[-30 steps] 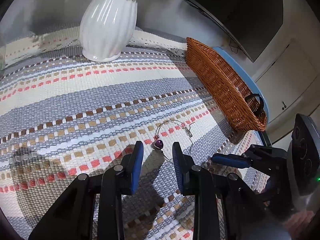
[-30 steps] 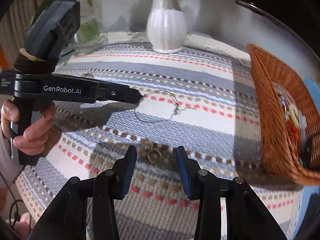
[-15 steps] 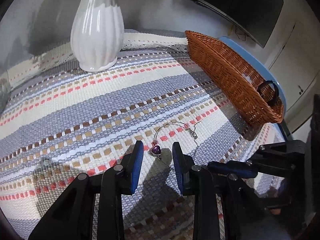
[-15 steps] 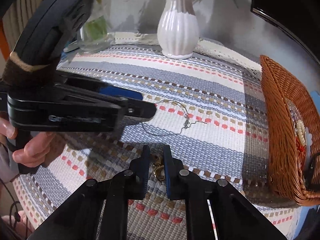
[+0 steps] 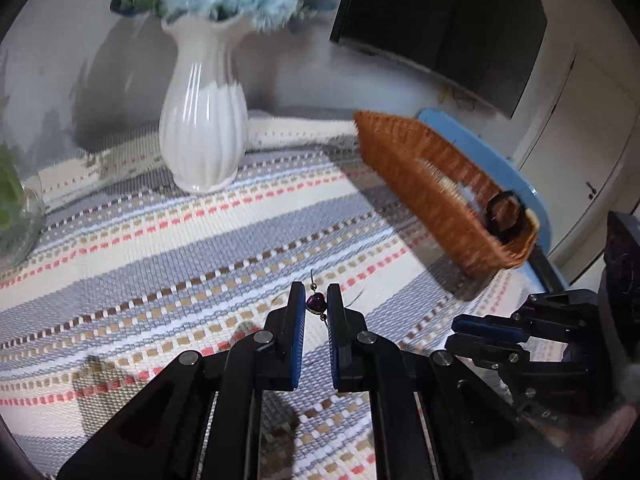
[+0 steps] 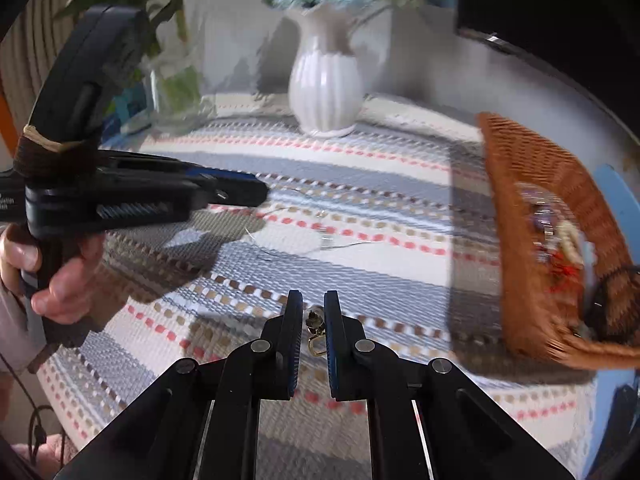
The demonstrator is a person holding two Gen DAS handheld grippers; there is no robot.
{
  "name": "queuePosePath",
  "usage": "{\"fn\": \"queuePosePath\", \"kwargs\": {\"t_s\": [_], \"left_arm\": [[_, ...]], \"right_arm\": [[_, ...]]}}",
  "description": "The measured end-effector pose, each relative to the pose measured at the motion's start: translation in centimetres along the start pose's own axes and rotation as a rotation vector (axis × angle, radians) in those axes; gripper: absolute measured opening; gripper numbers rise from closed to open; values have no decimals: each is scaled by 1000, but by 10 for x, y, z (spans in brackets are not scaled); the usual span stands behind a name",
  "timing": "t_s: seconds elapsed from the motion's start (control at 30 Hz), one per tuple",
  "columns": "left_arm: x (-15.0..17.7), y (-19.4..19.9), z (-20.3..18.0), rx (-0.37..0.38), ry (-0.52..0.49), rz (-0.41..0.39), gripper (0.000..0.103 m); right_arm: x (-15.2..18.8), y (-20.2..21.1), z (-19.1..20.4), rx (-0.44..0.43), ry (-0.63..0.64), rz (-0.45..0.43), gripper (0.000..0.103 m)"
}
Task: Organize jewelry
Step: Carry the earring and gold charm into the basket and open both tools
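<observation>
My left gripper (image 5: 316,304) is shut on a purple heart pendant (image 5: 315,302) of a thin wire necklace and holds it above the striped mat. The necklace's wire (image 6: 320,236) trails over the mat in the right wrist view. My right gripper (image 6: 313,320) is shut on a small gold earring (image 6: 314,326), lifted off the mat. A brown wicker basket (image 5: 436,196) with jewelry inside (image 6: 556,236) stands at the right.
A white ribbed vase (image 5: 202,120) with blue flowers stands at the back of the striped woven mat (image 5: 160,240). A glass jar with a plant (image 5: 16,216) is at the far left. A dark screen (image 5: 440,20) hangs behind the basket.
Both grippers closed, the left on the purple pendant and the right on the gold earring, and both lifted up from the mat. The necklace wire is pulled out of its loop.
</observation>
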State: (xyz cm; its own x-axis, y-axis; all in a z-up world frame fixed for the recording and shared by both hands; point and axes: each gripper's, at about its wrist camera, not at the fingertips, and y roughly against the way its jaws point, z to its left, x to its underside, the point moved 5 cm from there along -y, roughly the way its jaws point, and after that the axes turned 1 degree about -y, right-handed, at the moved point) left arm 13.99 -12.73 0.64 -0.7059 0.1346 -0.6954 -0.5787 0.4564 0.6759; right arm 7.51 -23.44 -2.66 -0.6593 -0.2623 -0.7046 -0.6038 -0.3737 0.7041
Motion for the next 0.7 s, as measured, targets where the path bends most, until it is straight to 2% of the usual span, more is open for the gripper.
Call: {"fn": "queuePosePath", "kwargs": {"t_s": [0.17, 0.3, 0.43, 0.53, 0.7], "left_arm": [[-23, 27, -22, 15, -49, -68, 9], [-56, 41, -51, 49, -101, -129, 9], [-91, 44, -78, 92, -139, -172, 9], [-119, 33, -99, 139, -158, -194, 9], [-160, -15, -128, 215, -159, -192, 9]], "right_arm": [[-11, 45, -17, 11, -48, -83, 11], [-27, 86, -41, 38, -105, -172, 11], [-48, 114, -83, 98, -196, -233, 11], [-65, 115, -127, 141, -286, -253, 11], [-87, 82, -195, 176, -422, -198, 11]]}}
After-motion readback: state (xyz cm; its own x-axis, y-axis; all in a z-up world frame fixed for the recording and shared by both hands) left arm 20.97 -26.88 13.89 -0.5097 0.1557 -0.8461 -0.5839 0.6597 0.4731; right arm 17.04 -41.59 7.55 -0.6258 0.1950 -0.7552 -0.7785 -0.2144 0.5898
